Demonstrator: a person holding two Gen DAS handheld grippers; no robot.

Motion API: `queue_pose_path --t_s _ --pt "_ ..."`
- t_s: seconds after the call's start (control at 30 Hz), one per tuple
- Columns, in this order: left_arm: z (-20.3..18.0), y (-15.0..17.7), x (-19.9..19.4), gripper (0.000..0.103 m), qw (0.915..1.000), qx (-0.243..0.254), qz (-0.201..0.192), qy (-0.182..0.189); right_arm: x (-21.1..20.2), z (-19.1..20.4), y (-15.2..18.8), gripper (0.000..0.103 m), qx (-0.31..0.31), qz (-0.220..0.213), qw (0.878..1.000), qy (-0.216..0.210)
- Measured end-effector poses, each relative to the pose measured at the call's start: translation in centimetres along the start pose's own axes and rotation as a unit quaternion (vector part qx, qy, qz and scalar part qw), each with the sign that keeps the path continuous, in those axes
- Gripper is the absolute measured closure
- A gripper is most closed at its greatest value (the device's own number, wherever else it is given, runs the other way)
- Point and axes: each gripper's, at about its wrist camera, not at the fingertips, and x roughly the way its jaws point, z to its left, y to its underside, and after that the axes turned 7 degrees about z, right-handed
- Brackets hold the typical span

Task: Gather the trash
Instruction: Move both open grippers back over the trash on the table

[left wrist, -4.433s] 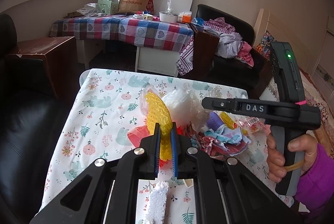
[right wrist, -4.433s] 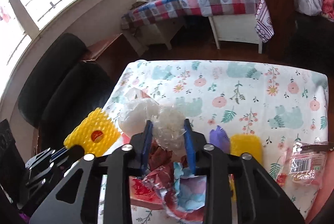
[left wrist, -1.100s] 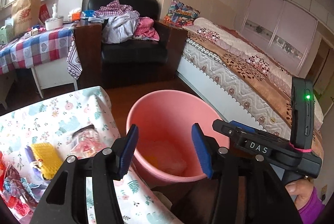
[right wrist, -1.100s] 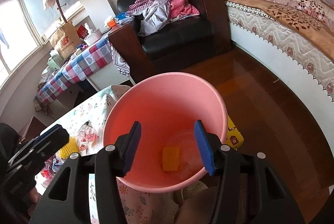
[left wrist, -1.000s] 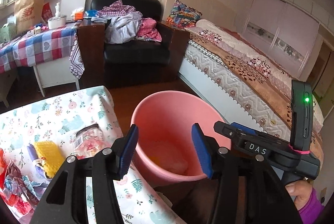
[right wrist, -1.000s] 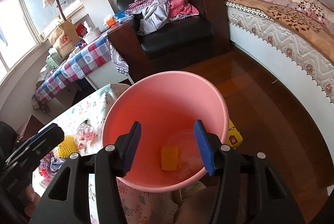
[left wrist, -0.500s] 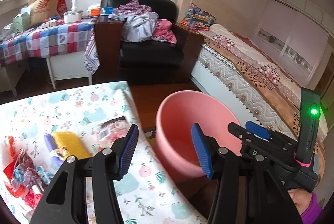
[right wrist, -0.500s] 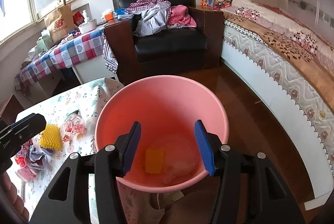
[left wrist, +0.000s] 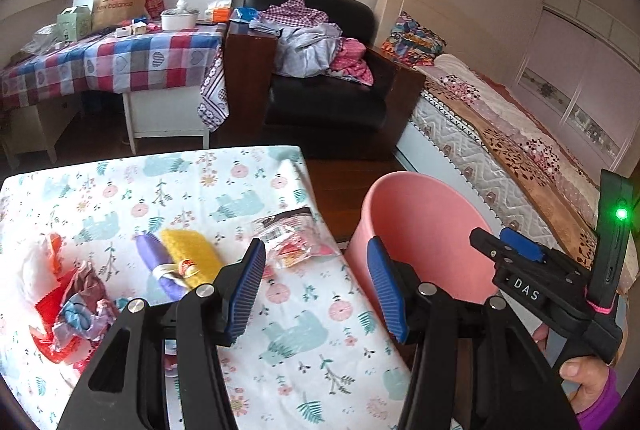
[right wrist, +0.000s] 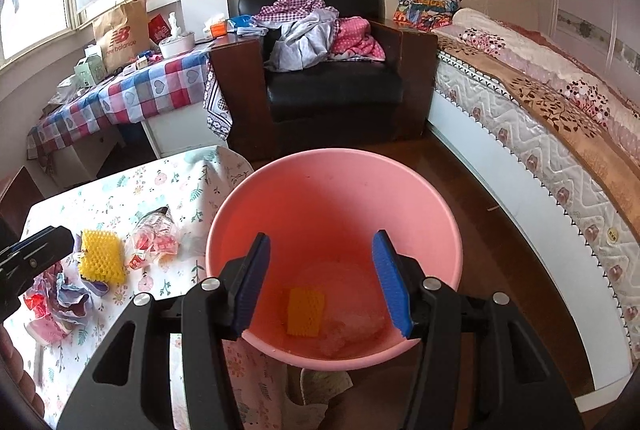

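Directly below right claw [right wrist: 320, 280]: bucket [right wrist: 332, 189].

Soft daylight enters from the window [right wrist: 36, 1], blown out to white glare. Both views are bright and mostly sharp, with gentle shadows. Lines curve strongly away from the window, and the corners go black.

left view above table [left wrist: 280, 310], right view over bucket [right wrist: 332, 189], both shared

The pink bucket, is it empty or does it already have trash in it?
Not empty. The pink bucket holds a yellow foam net and a whitish wad at its bottom.
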Motion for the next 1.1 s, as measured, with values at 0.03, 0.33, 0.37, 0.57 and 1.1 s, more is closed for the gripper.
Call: queue_pose_path --t_s 0.03,0.33,0.37,0.57,1.1 --pt "0.3 0.1 -0.1 0.051 1.0000 -0.003 0.000 -0.002 0.0 0.2 0.0 0.049 -0.001 0.000 1.000 0.001" --pt "3.2 1.1 -1.8 0.051 0.9992 -0.021 -0.008 -0.033 -0.3 1.9 -0.1 0.049 -0.015 -0.002 1.000 -0.005" --pt "3.6 1.2 -2.1 0.051 0.9990 -0.024 -0.009 -0.037 -0.3 2.3 -0.1 0.049 -0.019 -0.003 1.000 -0.008" --pt "6.7 2.2 -4.7 0.051 0.9960 -0.038 -0.023 -0.077 -0.3 5.1 -0.1 0.049 -0.039 0.003 0.998 -0.056" --pt "17.1 9.4 -13.5 0.051 0.9775 -0.097 -0.027 -0.185 -1.2 15.9 2.6 0.049 -0.158 0.036 0.959 -0.231"
